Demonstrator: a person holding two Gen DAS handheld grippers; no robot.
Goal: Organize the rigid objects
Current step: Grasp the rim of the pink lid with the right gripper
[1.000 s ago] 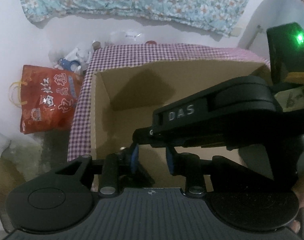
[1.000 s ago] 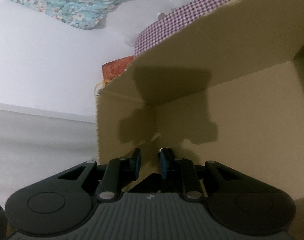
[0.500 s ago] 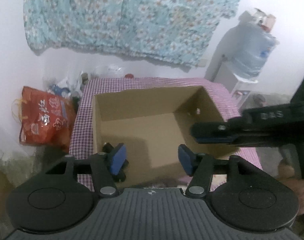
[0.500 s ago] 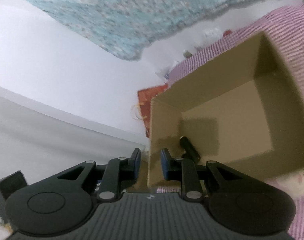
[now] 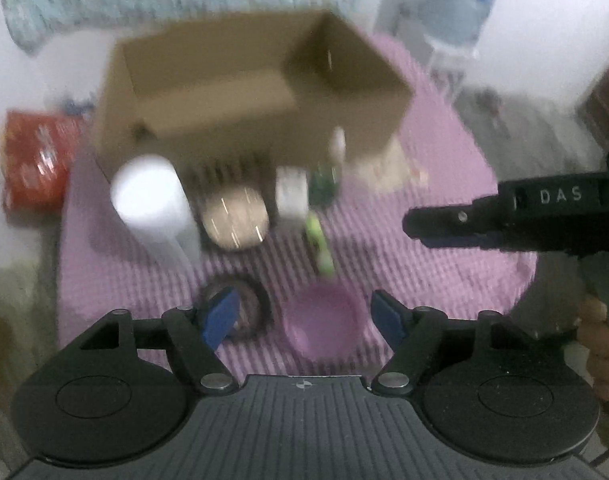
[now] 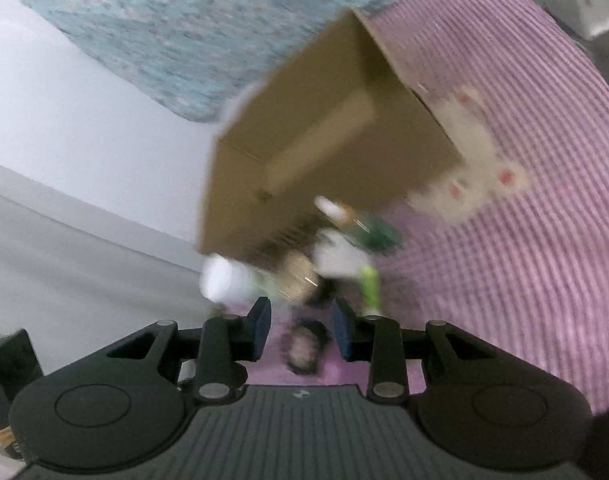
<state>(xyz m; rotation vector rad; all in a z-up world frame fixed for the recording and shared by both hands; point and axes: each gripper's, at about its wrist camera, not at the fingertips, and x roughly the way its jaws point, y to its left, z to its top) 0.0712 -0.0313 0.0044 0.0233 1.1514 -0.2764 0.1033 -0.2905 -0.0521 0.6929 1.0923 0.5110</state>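
The left gripper point(image 5: 304, 314) is held wide open and empty above a purple bowl point(image 5: 322, 322); the right gripper point(image 6: 302, 330) is parted too, with nothing gripped, over a dark round item point(image 6: 306, 348) (blurred, perhaps a lid). Further out, a white cylinder point(image 5: 148, 200), a green bottle point(image 5: 324, 176) and other items are crowded against the cardboard box point(image 5: 244, 92). A fresh pick seems to be beginning: an item must be straddled, gripped and carried to the box.

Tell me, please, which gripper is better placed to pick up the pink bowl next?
Probably left. The left gripper is open, with the pink bowl between its fingers. The right gripper points at a dark round object instead.
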